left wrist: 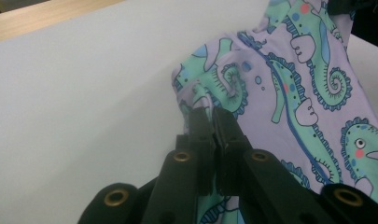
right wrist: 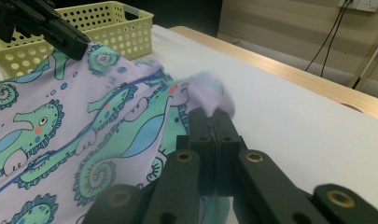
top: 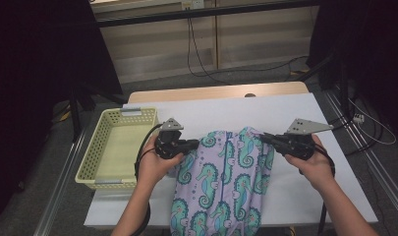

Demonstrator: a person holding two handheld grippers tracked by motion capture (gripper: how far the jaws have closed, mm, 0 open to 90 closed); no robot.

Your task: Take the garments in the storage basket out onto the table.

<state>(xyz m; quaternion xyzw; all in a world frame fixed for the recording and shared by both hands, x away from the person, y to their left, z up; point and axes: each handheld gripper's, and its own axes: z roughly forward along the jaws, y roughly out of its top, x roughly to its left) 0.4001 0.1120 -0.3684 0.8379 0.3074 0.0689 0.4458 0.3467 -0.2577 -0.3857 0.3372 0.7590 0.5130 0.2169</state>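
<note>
A: High view — what do you hold?

B: One cloth [top: 221, 172], lilac with seahorses, lying on the white table [top: 295, 196] and running off its near edge. Your left gripper [top: 195, 144] bites its far left corner; your right gripper [top: 263, 138] bites its far right corner. One yellow basket [top: 115, 147] stands just left of the cloth, with nothing visible inside.

A: Left gripper view — how do the jaws stand?

B: Pressed together on a bunched fold of the cloth [left wrist: 289, 93], at the left gripper [left wrist: 210, 114]. The corner is raised a little off the table [left wrist: 84, 93].

A: Right gripper view?

B: The same — the right gripper [right wrist: 210, 114] is clamped on a puckered corner of the cloth [right wrist: 84, 126]. Farther off you see the left gripper [right wrist: 81, 46] pinching the other corner, with the basket [right wrist: 116, 28] behind it.

A: How far along are you?

B: By my judgement, early. Both corners are secured and the far edge is lifted between them; the cloth is neither folded nor in the basket. What is left is the fold or the move itself, then release.

A: The count?

B: Two grippers, one cloth, one basket, one table.
</note>
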